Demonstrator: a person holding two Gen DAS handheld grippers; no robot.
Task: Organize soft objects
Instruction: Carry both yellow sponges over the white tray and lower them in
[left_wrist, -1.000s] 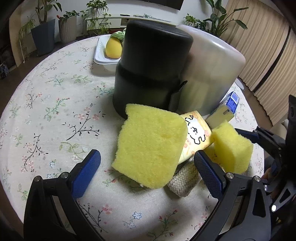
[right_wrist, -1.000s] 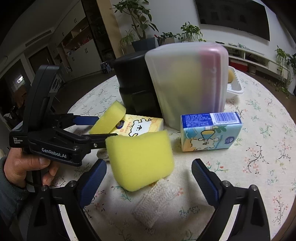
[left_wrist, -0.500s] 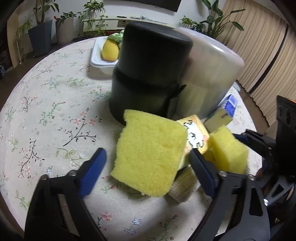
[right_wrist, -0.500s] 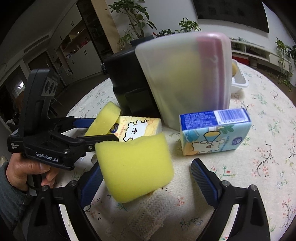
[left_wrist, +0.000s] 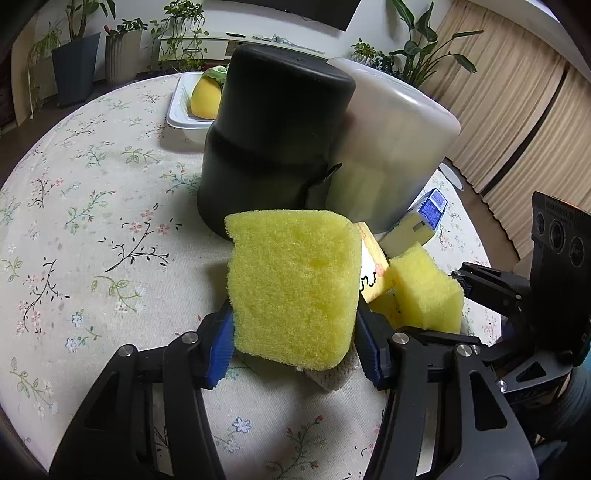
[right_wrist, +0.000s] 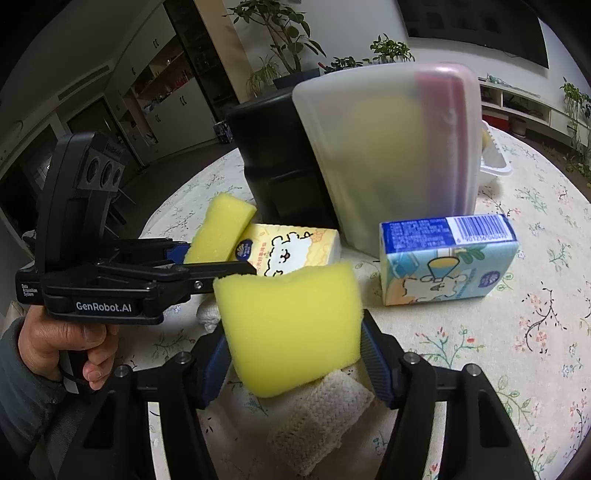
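Observation:
My left gripper (left_wrist: 295, 343) is shut on a large yellow sponge (left_wrist: 295, 284); this sponge also shows in the right wrist view (right_wrist: 221, 230). My right gripper (right_wrist: 293, 358) is shut on a second yellow sponge (right_wrist: 291, 325), which shows in the left wrist view (left_wrist: 424, 291). Both sponges lean over a beige knitted cloth (right_wrist: 321, 417) on the floral table. A yellow tissue pack (right_wrist: 291, 251) lies between the sponges. A blue tissue pack (right_wrist: 447, 258) stands to the right.
A black round container (left_wrist: 273, 136) and a frosted plastic box (right_wrist: 391, 147) stand just behind the sponges. A white tray (left_wrist: 181, 110) with a yellow plush sits at the back. The floral tablecloth (left_wrist: 85, 229) stretches out to the left.
Both grippers have gone from wide open to shut, each on its own yellow sponge. Both have also moved in closer to the sponges.

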